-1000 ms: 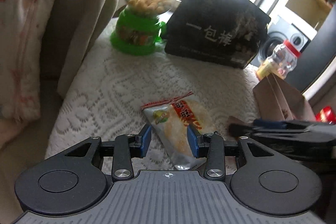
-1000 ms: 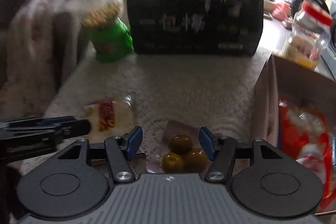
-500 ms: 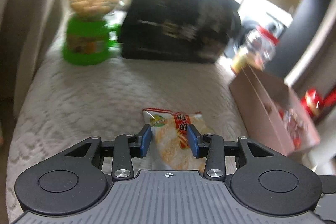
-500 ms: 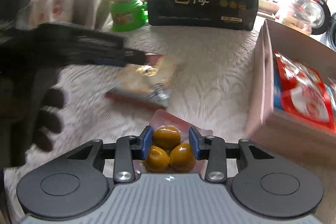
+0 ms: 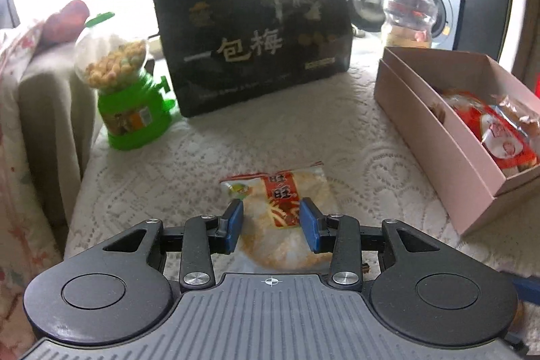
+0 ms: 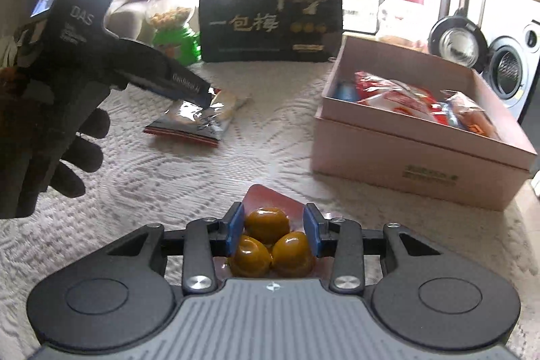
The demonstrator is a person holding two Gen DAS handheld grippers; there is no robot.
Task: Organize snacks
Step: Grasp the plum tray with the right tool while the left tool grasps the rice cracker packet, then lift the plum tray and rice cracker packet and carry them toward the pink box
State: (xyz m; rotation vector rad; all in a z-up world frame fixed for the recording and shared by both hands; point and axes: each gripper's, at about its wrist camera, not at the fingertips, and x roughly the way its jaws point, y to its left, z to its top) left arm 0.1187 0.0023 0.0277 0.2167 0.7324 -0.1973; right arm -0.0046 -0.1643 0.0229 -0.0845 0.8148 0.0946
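Fingers [image 5: 233, 225] of my left gripper [image 5: 271, 225] clamped on the rice cracker packet [image 5: 280, 211], lifted tilted above the lace tabletop [image 5: 168, 177]; right gripper [image 6: 273, 233] fingers [image 6: 312, 233] clamped on the plum pack [image 6: 270, 245], just above the tabletop; pink box [image 6: 405, 157] of snacks sits to my right, apart from both.

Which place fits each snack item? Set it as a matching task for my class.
Things:
1. rice cracker packet
2. plum pack
3. green dispenser
4. red-lidded jar

Places:
A. behind the pink box
B. between the right gripper's fingers
C. left of the black bag
D. between the left gripper's fingers

Pairs: 1-D, 2-B, 3-C, 4-A
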